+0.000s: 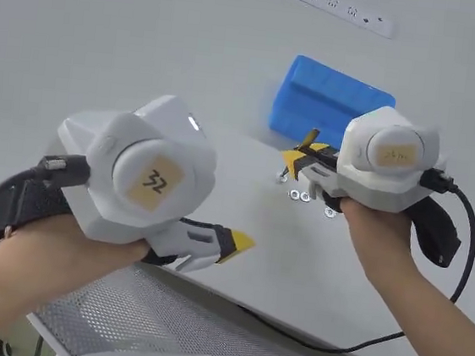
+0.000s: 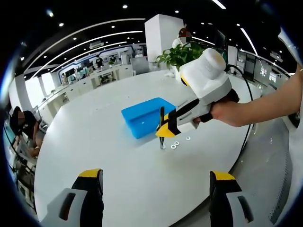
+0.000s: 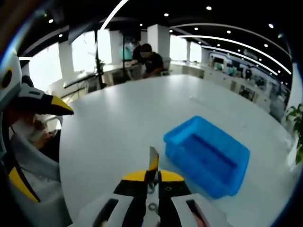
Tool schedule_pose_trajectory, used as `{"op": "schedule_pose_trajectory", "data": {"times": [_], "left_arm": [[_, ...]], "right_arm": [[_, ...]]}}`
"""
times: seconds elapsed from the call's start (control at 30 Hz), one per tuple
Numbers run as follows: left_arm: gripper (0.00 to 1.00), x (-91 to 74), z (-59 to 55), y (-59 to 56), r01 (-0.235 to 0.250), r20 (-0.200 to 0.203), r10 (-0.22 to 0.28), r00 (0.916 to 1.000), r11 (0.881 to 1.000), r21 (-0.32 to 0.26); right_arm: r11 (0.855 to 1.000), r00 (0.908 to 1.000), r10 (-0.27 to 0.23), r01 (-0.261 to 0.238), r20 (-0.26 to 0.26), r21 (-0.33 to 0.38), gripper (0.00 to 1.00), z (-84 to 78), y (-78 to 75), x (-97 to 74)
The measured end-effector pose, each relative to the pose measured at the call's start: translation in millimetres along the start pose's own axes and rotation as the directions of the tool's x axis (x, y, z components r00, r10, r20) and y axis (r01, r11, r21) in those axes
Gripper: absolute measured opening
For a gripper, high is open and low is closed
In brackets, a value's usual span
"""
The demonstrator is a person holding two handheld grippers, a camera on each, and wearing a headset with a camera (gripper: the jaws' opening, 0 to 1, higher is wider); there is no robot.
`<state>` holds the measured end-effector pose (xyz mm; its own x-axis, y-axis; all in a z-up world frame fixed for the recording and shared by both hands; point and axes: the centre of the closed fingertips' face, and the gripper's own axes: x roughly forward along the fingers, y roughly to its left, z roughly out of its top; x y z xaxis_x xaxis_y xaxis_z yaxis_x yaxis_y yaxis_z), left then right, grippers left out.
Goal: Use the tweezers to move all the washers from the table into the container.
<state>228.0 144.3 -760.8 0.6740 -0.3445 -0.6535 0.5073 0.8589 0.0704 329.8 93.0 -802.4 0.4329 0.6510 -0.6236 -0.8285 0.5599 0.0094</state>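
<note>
The blue container (image 1: 330, 103) stands on the white table (image 1: 107, 45), just behind my right gripper (image 1: 294, 161). That gripper is shut on thin metal tweezers (image 3: 153, 161), whose tips point down at the table (image 2: 162, 142). Three small washers (image 1: 305, 197) lie in a loose row beside the tweezer tips, also seen as washers (image 2: 176, 144) in front of the container (image 2: 144, 116). In the right gripper view a washer (image 3: 152, 206) shows between the jaws. My left gripper (image 2: 156, 176) is open with nothing in it, held near the table's front edge (image 1: 232, 244), well short of the washers.
A white power strip (image 1: 332, 1) lies at the far edge of the table. A grey mesh surface (image 1: 164, 315) sits below the table's near edge. The right gripper's black cable (image 1: 463, 253) trails over the table. A potted plant (image 2: 177, 54) stands behind the table.
</note>
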Motion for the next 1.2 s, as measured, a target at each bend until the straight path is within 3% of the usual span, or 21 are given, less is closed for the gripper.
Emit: {"op": "schedule_pose_trajectory", "data": {"times": [0.3, 0.5, 0.77, 1.03, 1.2], "left_arm": [[0.96, 0.6, 4.5, -2.7, 0.007, 0.012, -0.007, 0.9999, 1.0, -0.005], [0.96, -0.4, 4.1, -2.8, 0.004, 0.012, -0.004, 0.9999, 1.0, -0.005], [0.96, -1.3, 4.0, -2.9, 0.007, 0.009, -0.007, 0.9999, 1.0, -0.01], [0.95, -0.1, 3.6, -0.9, 0.005, 0.005, -0.005, 1.0, 1.0, -0.004], [0.95, 1.1, 1.6, -0.4, 0.004, -0.003, -0.004, 1.0, 1.0, 0.0]], "right_arm": [[1.0, 0.9985, 0.003, -0.002, 0.055, -0.02, 0.04, 24.2, -2.5, -18.1], [0.999, 0.9977, 0.002, 0.001, 0.068, -0.038, 0.04, 30.8, -5.4, -25.8], [0.999, 0.9915, -0.038, 0.039, 0.125, -0.013, 0.04, 53.9, -25.4, -32.5], [0.998, 0.9848, -0.064, 0.064, 0.161, 0.009, 0.04, 71.8, -44.3, -27.6], [0.996, 0.9819, -0.088, 0.088, 0.168, 0.008, 0.04, 81.2, -63.9, -10.3]]}}
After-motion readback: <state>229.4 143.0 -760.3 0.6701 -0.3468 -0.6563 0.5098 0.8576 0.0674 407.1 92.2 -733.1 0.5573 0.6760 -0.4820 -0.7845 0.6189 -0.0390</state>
